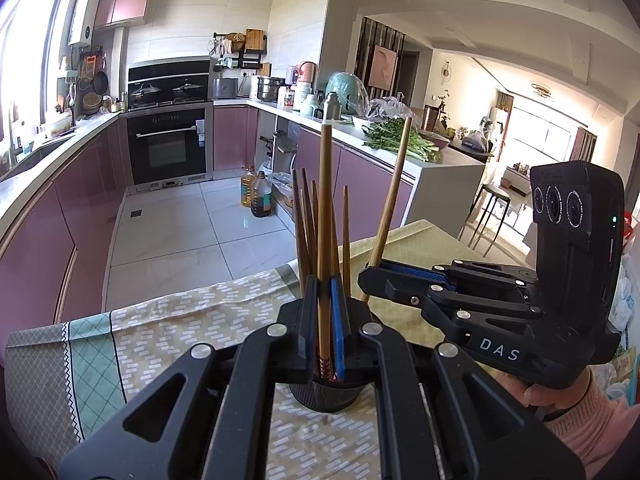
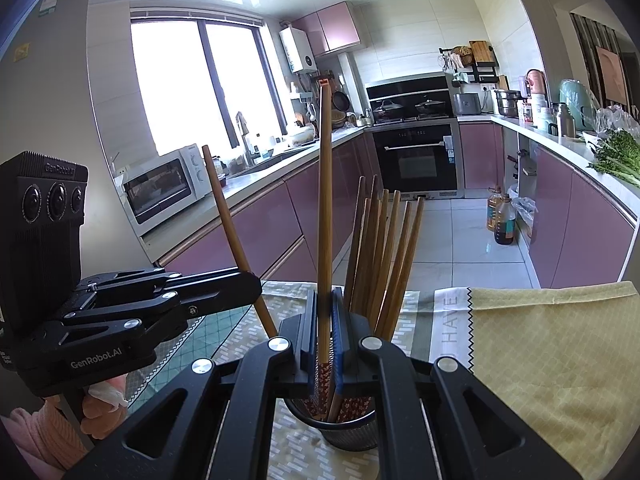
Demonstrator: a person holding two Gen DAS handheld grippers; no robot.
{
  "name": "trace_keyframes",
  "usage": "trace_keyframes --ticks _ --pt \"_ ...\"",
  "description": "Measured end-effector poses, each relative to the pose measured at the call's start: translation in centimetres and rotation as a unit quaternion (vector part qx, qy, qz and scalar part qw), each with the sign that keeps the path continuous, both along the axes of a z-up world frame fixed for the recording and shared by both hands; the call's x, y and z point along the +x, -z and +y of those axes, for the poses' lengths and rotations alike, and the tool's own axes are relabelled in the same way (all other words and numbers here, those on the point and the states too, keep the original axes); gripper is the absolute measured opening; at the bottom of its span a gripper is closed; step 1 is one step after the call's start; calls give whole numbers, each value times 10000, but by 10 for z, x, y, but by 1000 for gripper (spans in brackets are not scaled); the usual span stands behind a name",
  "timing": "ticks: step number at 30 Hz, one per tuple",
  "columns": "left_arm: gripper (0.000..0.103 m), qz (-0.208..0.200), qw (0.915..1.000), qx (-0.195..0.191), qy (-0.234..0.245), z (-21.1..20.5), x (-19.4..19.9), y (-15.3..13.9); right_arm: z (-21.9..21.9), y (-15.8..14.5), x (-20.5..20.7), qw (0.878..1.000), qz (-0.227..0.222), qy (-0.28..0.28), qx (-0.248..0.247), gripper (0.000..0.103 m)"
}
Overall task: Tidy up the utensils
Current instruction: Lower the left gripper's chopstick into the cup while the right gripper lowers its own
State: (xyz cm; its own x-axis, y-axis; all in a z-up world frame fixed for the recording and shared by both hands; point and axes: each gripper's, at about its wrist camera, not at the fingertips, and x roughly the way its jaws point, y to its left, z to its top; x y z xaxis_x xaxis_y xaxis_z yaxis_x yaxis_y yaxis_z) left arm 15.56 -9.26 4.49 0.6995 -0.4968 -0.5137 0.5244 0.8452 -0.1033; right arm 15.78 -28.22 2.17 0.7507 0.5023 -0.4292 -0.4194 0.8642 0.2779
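**Two chopsticks over one crowded holder**

Each chopstick (image 1: 325,216) (image 2: 325,200) stands upright, its tip just above the dark holder (image 2: 347,426) on the surface (image 2: 552,344). Release carelessly and one may catch the bundle (image 2: 384,256) (already splayed) and topple out. Your left gripper (image 1: 325,320) and right gripper (image 2: 325,320) point slightly downward, fingers pinching one stick each.

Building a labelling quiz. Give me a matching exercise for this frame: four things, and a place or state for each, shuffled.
Things:
1. left gripper
2. dark cup
3. oil bottles
4. leafy greens

Places or states:
A. on the kitchen floor
B. on the white counter
C. shut on a chopstick
D. on the tablecloth, holding chopsticks

Pairs: 1-C, 2-D, 3-A, 4-B
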Motion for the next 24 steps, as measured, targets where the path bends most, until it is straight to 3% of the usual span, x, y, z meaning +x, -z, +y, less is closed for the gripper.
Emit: trace_keyframes --ticks 24 --pt "7 183 9997 190 7 -7 8 16 0 14 7 9998 201 31 14 6"
